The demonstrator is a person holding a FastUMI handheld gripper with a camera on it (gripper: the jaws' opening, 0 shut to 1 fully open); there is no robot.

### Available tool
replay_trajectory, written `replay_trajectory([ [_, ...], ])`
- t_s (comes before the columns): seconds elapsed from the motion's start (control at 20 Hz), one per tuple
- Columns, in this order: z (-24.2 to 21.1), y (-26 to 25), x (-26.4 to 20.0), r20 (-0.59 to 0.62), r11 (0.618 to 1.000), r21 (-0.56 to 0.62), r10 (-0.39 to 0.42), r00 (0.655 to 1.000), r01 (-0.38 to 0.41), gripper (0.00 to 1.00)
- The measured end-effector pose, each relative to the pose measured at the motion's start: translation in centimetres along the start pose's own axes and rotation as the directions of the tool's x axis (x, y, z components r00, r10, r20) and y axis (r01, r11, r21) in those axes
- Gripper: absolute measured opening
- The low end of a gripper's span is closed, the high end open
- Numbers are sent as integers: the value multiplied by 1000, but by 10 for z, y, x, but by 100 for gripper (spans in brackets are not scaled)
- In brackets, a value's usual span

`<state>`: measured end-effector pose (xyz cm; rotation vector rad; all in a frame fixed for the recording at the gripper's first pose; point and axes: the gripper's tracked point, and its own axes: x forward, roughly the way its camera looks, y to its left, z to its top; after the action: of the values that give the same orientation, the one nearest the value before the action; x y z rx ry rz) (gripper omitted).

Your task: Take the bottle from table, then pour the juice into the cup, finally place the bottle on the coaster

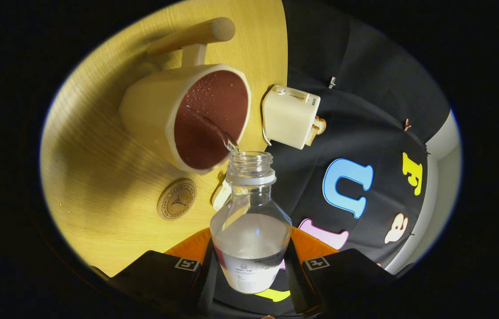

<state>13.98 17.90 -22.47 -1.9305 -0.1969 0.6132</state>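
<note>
The bottle (250, 221) is clamped between the two fingers of the gripper (250, 270), which are pressed on its lower body at either side of the label. It is tipped forward, its open neck held just at the near rim of the cup (187, 117), and a thin clear stream is seen running from the mouth into the cup. The pour step is judged to be under way; the bottle is roughly half full.

The bottle is clear, thin-walled plastic, so it is judged light and somewhat soft: too hard a squeeze could dent it or push liquid out. The wall looks smooth and possibly slippery. The low-body hold is judged sound, since the weight shifts toward the neck as liquid runs forward. No cap is on, so spills are possible if the bottle is jerked.

The cup stands on the table (98, 177), its wooden handle (196, 35) pointing away. The coaster (176, 199) lies on the table just near the cup, left of the bottle neck. A small cream box (290, 116) sits at the table's edge beyond the bottle.
</note>
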Motion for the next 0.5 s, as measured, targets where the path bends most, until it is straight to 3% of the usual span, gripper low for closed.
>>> replay_trajectory([
  [0.5, -4, -14, -3, 23, 996, -78, -37, 999, 38, 70],
])
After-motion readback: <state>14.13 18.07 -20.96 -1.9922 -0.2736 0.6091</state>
